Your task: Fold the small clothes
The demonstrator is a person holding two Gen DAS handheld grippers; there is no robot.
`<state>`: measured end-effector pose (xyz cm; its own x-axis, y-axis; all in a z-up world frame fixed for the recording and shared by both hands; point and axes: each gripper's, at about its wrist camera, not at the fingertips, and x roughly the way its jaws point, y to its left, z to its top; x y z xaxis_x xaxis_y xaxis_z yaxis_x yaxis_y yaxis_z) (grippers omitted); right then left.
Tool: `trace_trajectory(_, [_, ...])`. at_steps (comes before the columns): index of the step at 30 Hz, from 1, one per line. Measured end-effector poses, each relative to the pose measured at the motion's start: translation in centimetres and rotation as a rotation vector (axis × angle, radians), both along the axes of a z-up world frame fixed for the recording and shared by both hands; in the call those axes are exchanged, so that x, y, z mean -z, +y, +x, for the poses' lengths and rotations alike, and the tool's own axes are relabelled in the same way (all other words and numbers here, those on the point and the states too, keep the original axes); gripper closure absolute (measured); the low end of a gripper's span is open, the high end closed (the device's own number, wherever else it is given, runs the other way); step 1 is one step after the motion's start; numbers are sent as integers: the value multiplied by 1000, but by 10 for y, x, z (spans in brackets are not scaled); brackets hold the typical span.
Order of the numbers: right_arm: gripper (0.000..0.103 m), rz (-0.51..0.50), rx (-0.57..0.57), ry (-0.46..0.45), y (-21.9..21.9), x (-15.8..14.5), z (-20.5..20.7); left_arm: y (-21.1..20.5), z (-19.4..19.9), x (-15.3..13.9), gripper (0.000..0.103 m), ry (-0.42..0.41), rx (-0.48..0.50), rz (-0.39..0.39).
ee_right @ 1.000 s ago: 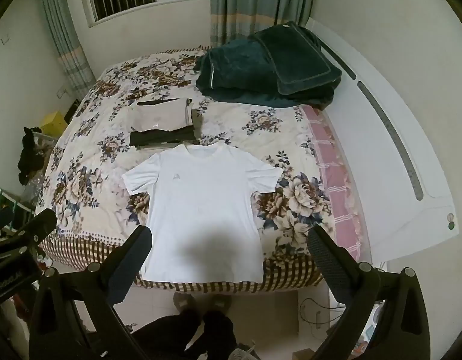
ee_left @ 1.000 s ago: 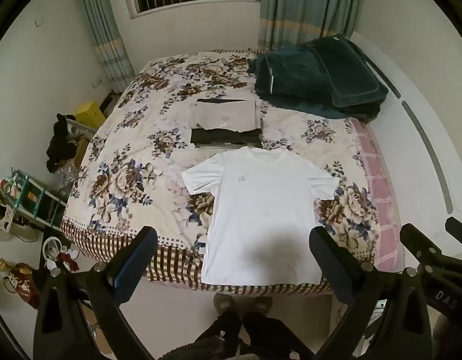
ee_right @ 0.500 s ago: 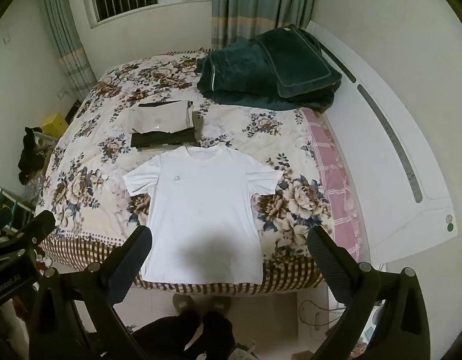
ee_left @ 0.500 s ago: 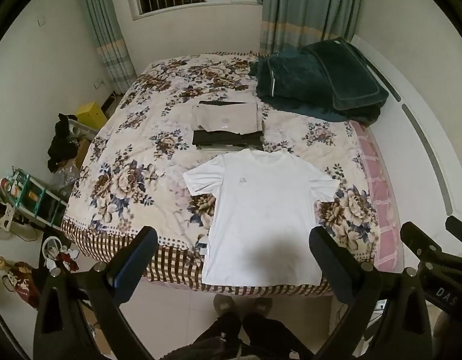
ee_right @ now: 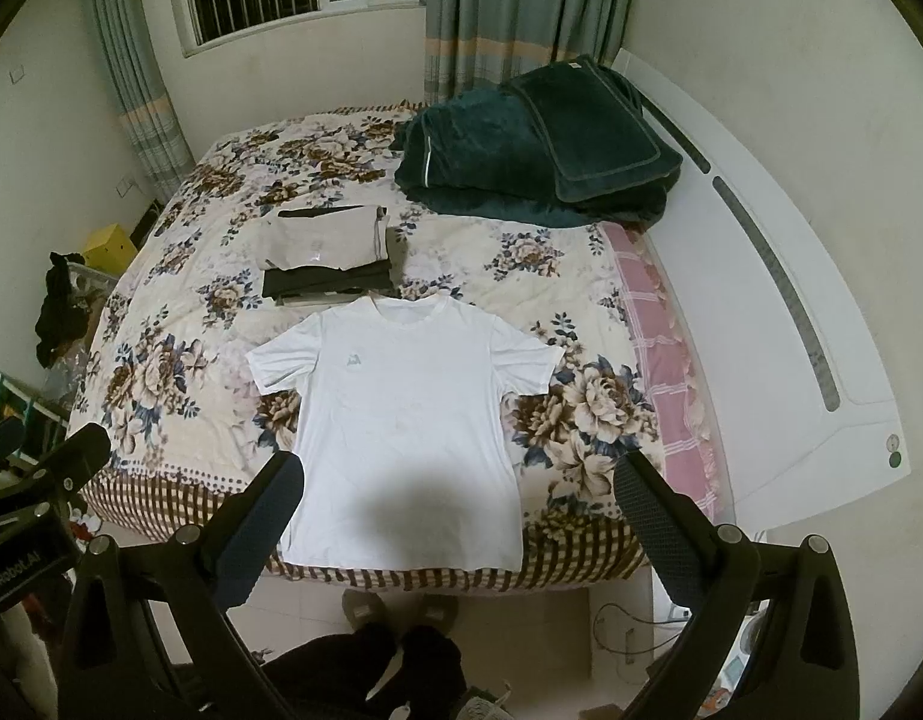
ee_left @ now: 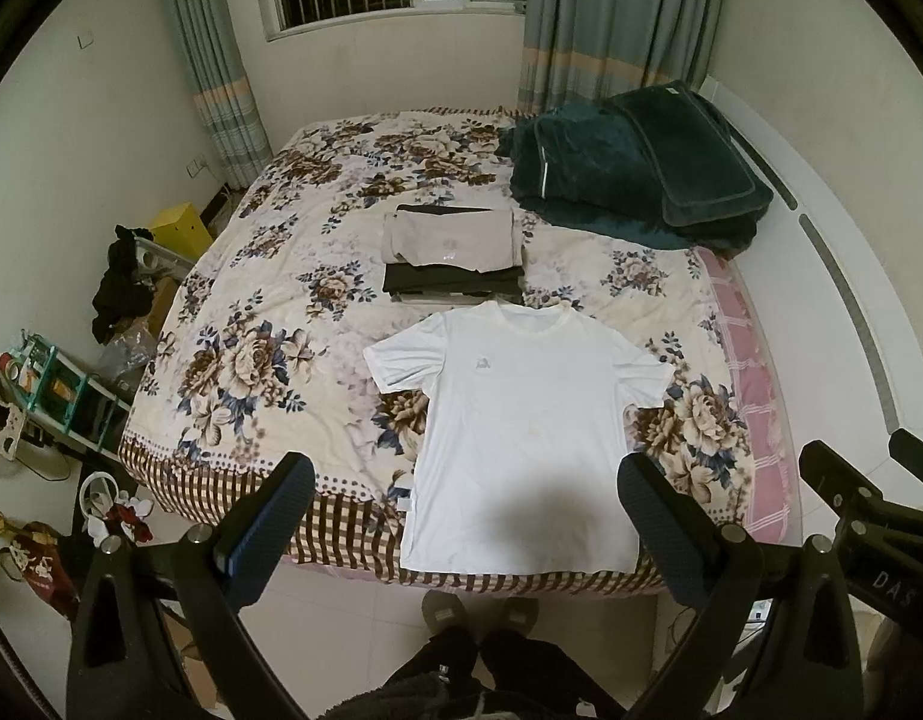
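A white T-shirt [ee_left: 521, 420] lies flat, face up, on the near part of the floral bed, hem at the bed's front edge; it also shows in the right wrist view [ee_right: 401, 408]. Behind its collar sits a stack of folded clothes [ee_left: 455, 252], beige on top of dark ones, also in the right wrist view [ee_right: 329, 258]. My left gripper [ee_left: 464, 516] is open and empty, held high above the shirt's hem. My right gripper [ee_right: 458, 510] is open and empty, also above the hem. Neither touches the cloth.
A dark green folded blanket [ee_left: 629, 168] lies at the bed's far right. The white headboard [ee_right: 779, 300] runs along the right side. Clutter, a yellow box [ee_left: 179, 231] and a shelf [ee_left: 59, 396] stand on the floor at left. My slippered feet [ee_left: 479, 612] stand at the bed's front edge.
Both grippers have drifted slightly back and up, so the bed and shirt sit a little lower in view. Nothing on the bed has moved; both grippers stay open.
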<state>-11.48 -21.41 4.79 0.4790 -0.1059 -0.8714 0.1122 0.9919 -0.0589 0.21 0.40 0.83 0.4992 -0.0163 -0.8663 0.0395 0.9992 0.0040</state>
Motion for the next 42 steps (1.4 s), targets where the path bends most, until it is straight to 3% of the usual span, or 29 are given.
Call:
trace_trajectory(27, [0, -3, 6, -9, -3, -10, 0, -5, 5, -5, 0, -5, 5, -10])
trace_trajectory(31, [0, -5, 4, -12, -4, -9, -1, -10, 7, -10, 0, -9, 8, -10])
trace_trajectory(34, [0, -6, 3, -14, -4, -10, -2, -35, 10, -15, 0, -12, 13, -9])
trace_trajectory(42, [0, -6, 4, -17, -2, -14, -2, -38, 13, -17, 0, -19, 16, -13])
